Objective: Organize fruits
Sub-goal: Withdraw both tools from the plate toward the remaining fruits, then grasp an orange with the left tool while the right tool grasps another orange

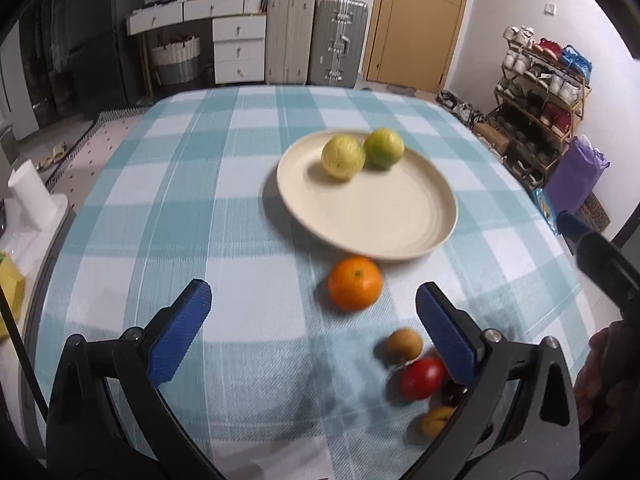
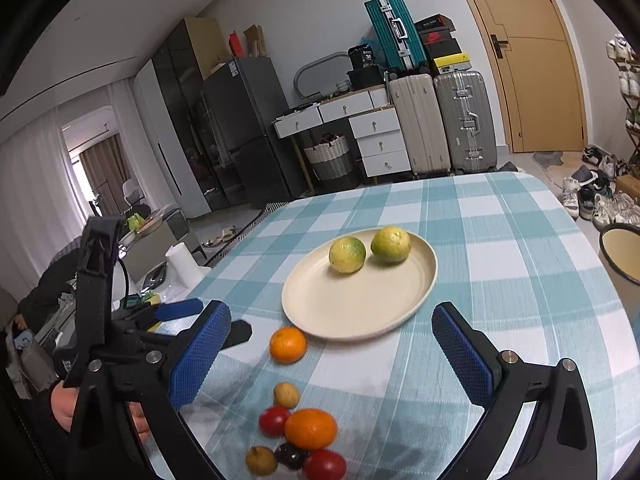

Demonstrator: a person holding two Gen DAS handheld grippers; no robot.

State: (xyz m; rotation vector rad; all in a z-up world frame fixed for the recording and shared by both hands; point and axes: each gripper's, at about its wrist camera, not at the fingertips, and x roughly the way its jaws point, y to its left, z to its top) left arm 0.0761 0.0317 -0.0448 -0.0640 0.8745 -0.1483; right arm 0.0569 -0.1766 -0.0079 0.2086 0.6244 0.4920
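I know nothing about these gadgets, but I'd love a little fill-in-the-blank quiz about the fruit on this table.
1. The cream plate holds ____ yellow-green citrus fruits.
2. The lone orange just off the plate's rim rests on the checked ____.
3. Between the fingers of the left gripper and the right gripper there is ____ held.
4. The small tomatoes near the camera are ____ in colour.

Missing words: two; tablecloth; nothing; red
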